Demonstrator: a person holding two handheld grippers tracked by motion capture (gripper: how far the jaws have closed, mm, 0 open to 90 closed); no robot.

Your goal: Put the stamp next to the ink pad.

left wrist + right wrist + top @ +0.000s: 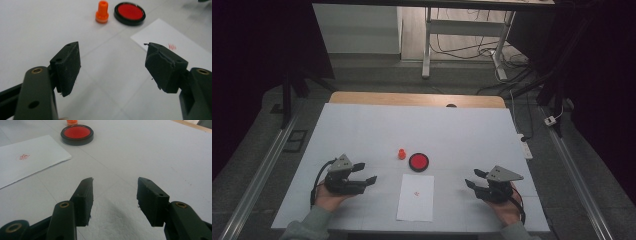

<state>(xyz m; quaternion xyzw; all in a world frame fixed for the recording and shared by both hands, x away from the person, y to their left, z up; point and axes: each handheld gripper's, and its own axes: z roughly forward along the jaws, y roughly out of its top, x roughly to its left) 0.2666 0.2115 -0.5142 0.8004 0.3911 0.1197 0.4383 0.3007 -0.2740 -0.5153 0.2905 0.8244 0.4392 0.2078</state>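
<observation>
An orange stamp [402, 154] stands upright near the table's middle, just left of a round black ink pad with a red face [418, 162]. In front of them lies a white sheet of paper [416, 197] bearing a small red stamp mark [416, 192]. My left gripper [364, 173] rests low at the front left, open and empty; the left gripper view shows the stamp [102, 12], ink pad [129, 13] and paper [172, 48] beyond its jaws. At the front right my right gripper [474, 179] is open and empty too, facing the ink pad [77, 134] and paper [30, 158].
The white table cover [362, 130] has a wooden edge [412, 98] at the far side. Beyond it stand desk legs and cables on the floor. A power strip [525, 146] hangs by the right edge.
</observation>
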